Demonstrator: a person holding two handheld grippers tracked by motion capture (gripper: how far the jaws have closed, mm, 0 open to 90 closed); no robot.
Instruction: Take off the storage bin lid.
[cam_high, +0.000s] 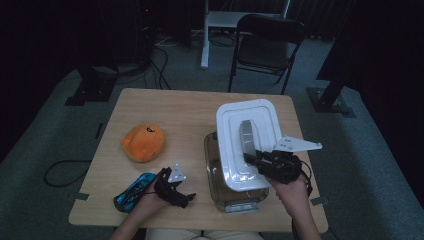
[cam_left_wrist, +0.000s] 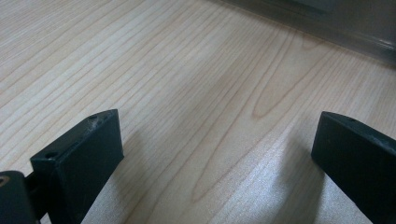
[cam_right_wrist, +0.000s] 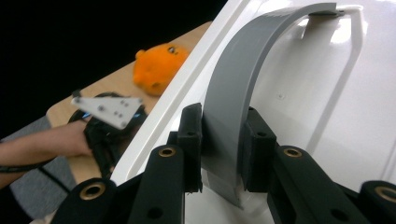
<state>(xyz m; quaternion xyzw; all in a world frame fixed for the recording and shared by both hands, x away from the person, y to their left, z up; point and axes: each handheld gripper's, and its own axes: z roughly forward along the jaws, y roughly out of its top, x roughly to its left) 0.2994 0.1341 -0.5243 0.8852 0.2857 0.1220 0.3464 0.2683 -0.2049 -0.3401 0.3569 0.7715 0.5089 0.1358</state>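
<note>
A white lid with a grey arched handle hangs tilted over a clear plastic box at the table's right front. My right gripper is shut on that handle, one jaw on each side of the strap, with the white lid behind it. My left gripper rests low over the bare wood left of the box, open. Its black jaws stand wide apart around bare wood in the left gripper view.
An orange plush toy lies on the left half of the wooden table. A blue object sits by the left hand near the front edge. A folding chair stands beyond the far edge.
</note>
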